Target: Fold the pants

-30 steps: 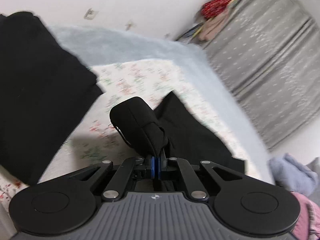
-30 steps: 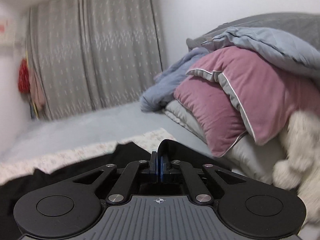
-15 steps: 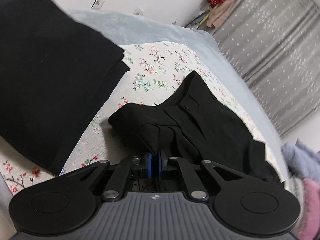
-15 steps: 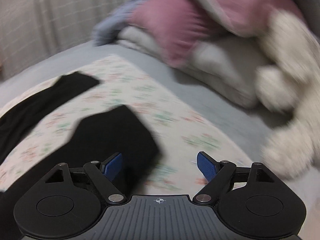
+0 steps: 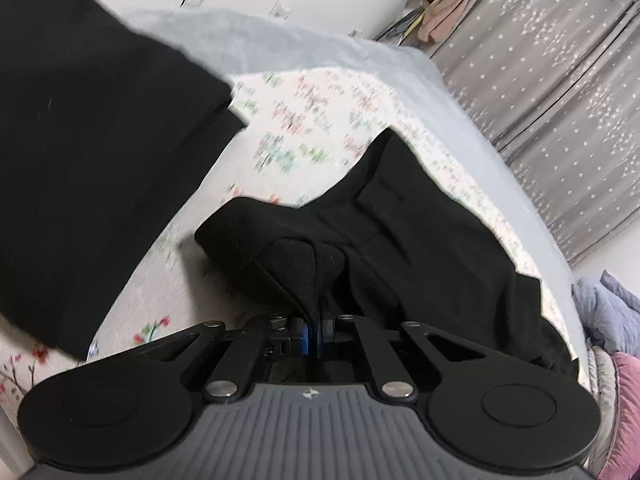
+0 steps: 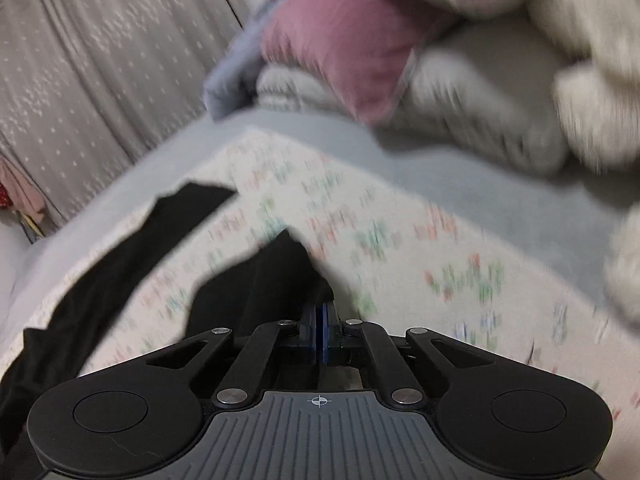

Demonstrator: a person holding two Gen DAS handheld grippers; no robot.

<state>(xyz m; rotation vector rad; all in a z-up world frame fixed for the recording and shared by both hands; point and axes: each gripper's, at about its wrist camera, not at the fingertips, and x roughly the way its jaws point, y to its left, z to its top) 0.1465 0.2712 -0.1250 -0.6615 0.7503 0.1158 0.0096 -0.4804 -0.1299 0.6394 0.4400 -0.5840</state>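
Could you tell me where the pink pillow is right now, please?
In the right wrist view the pink pillow sits top centre, in the bedding pile beyond the floral sheet, right of the grey curtain.

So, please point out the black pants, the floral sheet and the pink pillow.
black pants [image 5: 400, 240], left wrist view, on the flat panel.
floral sheet [image 6: 400, 248], right wrist view, on bare printed cloth.
pink pillow [image 6: 340, 36], right wrist view, on its face.

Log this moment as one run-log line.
task: fold pants | left gripper: shut on black pants | right gripper: shut on pants edge | surface: floral sheet | fold: not finished
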